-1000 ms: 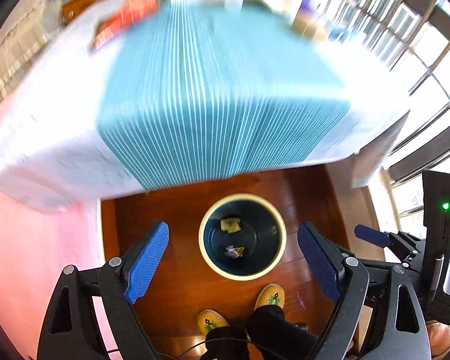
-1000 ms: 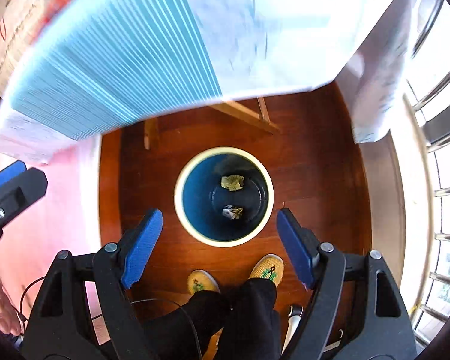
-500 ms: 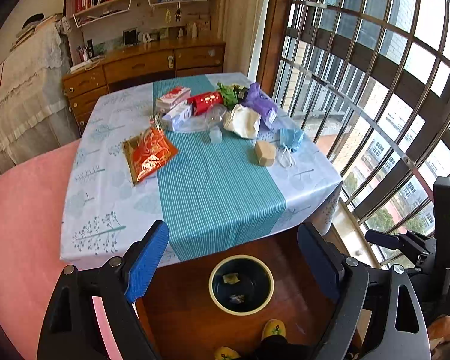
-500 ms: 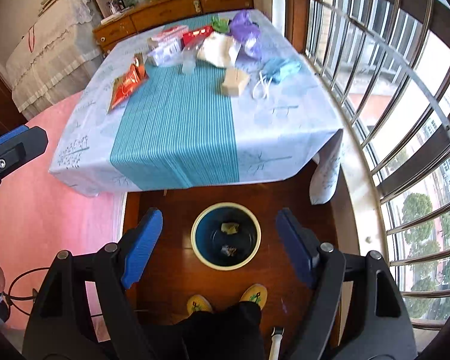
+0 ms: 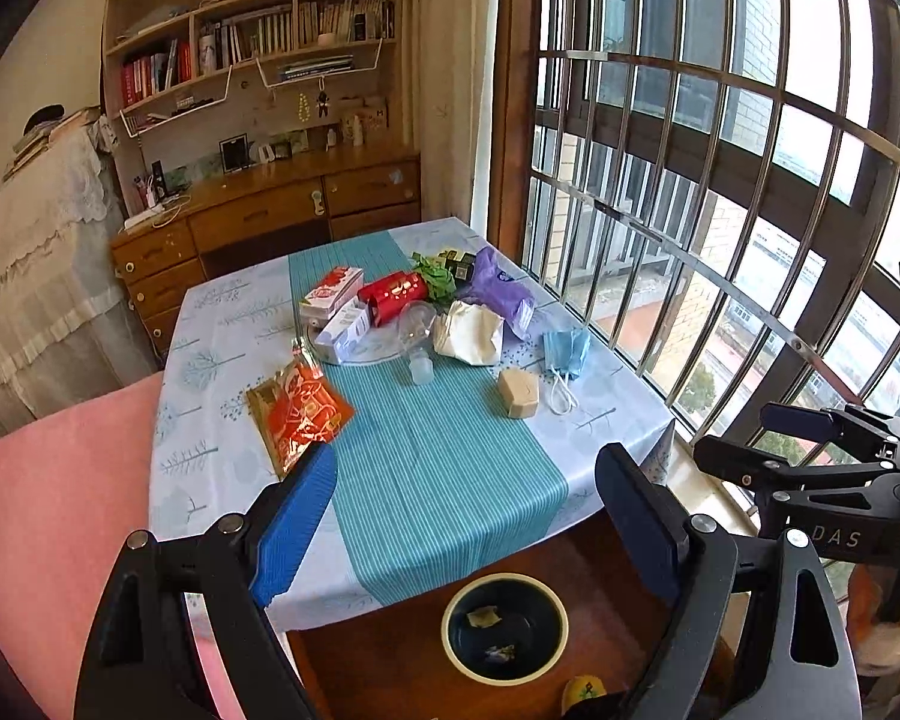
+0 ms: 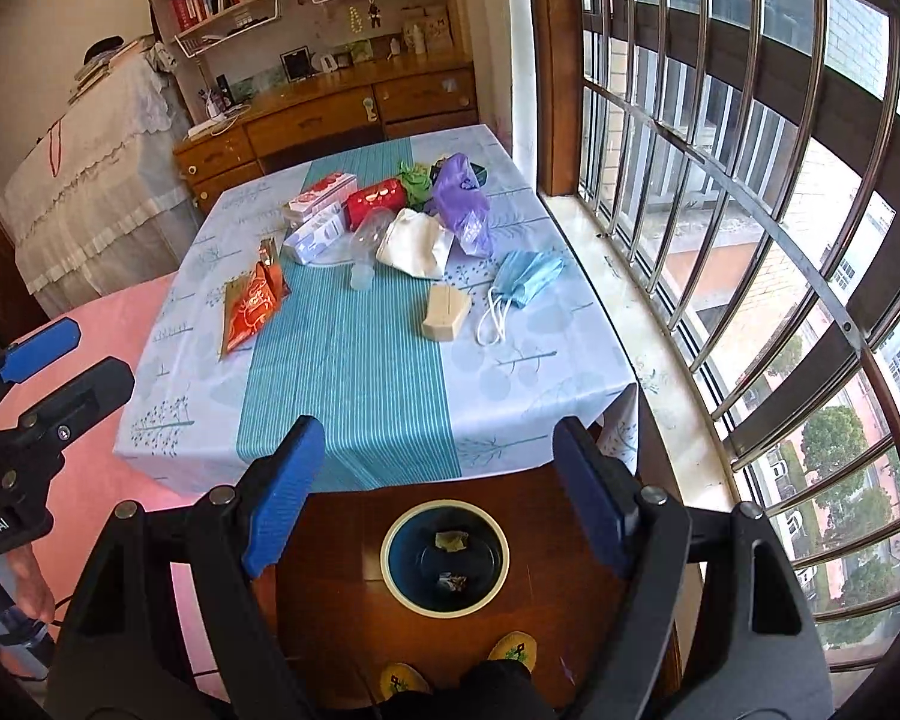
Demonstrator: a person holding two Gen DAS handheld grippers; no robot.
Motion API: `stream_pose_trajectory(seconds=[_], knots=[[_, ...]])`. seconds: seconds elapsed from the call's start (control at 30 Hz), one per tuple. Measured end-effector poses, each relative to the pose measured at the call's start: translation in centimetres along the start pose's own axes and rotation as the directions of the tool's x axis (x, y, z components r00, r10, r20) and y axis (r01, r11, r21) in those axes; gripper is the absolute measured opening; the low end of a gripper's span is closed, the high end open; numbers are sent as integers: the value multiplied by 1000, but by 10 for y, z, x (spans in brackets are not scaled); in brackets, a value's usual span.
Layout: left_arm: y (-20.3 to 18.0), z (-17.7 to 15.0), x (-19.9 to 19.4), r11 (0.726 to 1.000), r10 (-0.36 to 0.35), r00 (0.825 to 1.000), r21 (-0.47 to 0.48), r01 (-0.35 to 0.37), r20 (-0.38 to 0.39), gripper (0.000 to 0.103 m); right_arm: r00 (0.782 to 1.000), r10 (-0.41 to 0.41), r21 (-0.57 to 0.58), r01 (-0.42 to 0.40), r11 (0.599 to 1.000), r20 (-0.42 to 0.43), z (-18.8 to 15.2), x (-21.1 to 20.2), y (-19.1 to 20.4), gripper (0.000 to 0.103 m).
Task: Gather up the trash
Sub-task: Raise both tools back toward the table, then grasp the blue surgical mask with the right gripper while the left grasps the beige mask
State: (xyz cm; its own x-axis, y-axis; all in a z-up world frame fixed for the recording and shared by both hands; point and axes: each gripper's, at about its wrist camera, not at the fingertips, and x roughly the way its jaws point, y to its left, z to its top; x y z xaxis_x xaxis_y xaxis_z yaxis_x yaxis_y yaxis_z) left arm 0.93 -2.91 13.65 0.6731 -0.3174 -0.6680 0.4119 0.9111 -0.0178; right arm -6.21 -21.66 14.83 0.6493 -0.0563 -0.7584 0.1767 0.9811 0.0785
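The left gripper (image 5: 468,516) stood spread wide with nothing between its blue pads, held above the near edge of the table (image 5: 222,324) and pointing down at a slant. The right gripper (image 6: 438,480) was likewise spread and empty, over the same near edge. Each gripper showed at the side of the other's view.

The trash lay farther along the table, well apart from both grippers. Nearest the left gripper was a red and gold snack bag (image 5: 299,409), flat on the cloth just beyond the left pad in that view. Beyond it, on the striped teal runner (image 5: 444,450), stood a small clear cup (image 5: 421,369). A tan block (image 5: 518,392) lay to the right of the runner, and just beside it a blue face mask (image 5: 565,353) with its white loops trailing toward the table's edge. Toward the far end sat a cluster: a white crumpled bag (image 5: 469,333), a purple bag (image 5: 501,291), a red pack (image 5: 393,295), a green wrapper (image 5: 435,277), and two white boxes (image 5: 333,306) touching one another.

On the wooden floor below the near edge of the table stood a dark blue bin (image 6: 445,558) with a cream rim, seen between the right gripper's fingers and well below them. Two small scraps (image 6: 451,540) lay at its bottom. The person's yellow slippers (image 6: 513,651) showed just in front of the bin.
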Motion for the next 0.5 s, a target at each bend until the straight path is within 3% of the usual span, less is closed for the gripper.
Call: stream_pose_trajectory(seconds=[0.13,0.3,0.5], knots=[[-7,18,27,998,20,1000,62,-21,14,89,1000,-8,15,8,1000,-8,22,21,-19,76],[-17,38,88,989,54,998,140,-49,-33,89,998,1,54,2,999,-68,51,83,-56,76],[-21,60,183,996,72,987,68,-62,-145,89,974,66,123,-40,992,-216,80,185,-111,72]])
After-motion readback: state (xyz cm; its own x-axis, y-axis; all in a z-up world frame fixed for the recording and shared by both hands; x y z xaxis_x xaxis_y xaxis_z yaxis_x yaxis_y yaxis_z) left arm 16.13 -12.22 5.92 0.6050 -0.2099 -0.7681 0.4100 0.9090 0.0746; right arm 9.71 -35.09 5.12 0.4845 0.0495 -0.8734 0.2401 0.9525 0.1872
